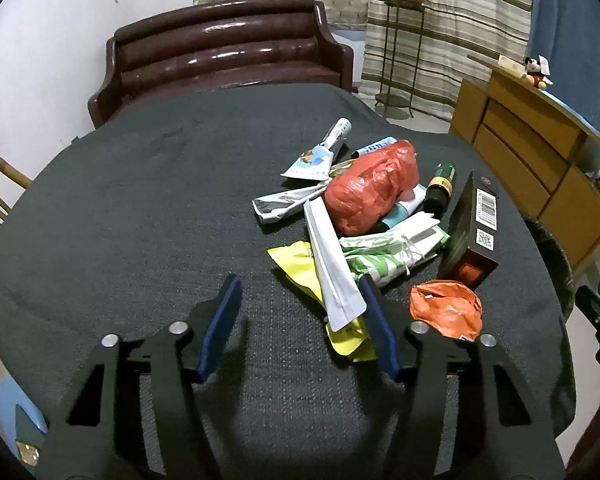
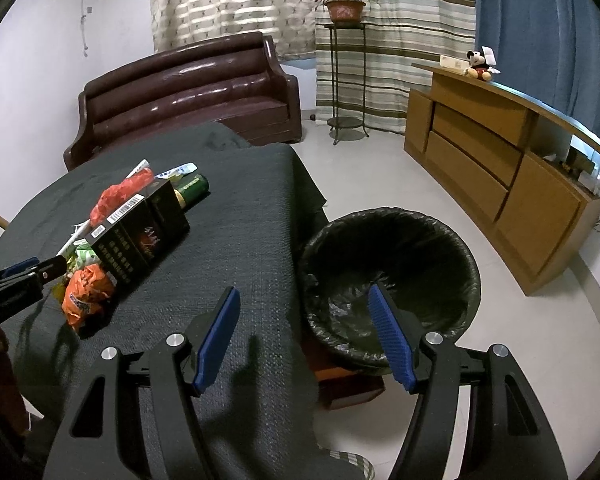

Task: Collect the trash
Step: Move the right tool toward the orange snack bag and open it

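Observation:
A heap of trash lies on the dark cloth-covered table [image 1: 140,208]: a red plastic bag [image 1: 370,188], a white folded paper [image 1: 332,268], a yellow wrapper [image 1: 300,268], a green-white pack [image 1: 384,254], an orange wrapper [image 1: 446,308], a black carton [image 1: 474,228] and a green bottle [image 1: 442,186]. My left gripper [image 1: 300,292] is open and empty just short of the heap, its right finger beside the white paper. My right gripper [image 2: 304,304] is open and empty over the table's right edge, above the black-lined bin [image 2: 392,280]. The carton [image 2: 140,232] and orange wrapper [image 2: 86,292] lie to its left.
A brown sofa [image 1: 224,56] stands behind the table. A wooden sideboard [image 2: 500,168] runs along the right wall, with a plant stand [image 2: 346,76] by the curtains. The left gripper's fingers [image 2: 16,276] show at the left edge of the right wrist view.

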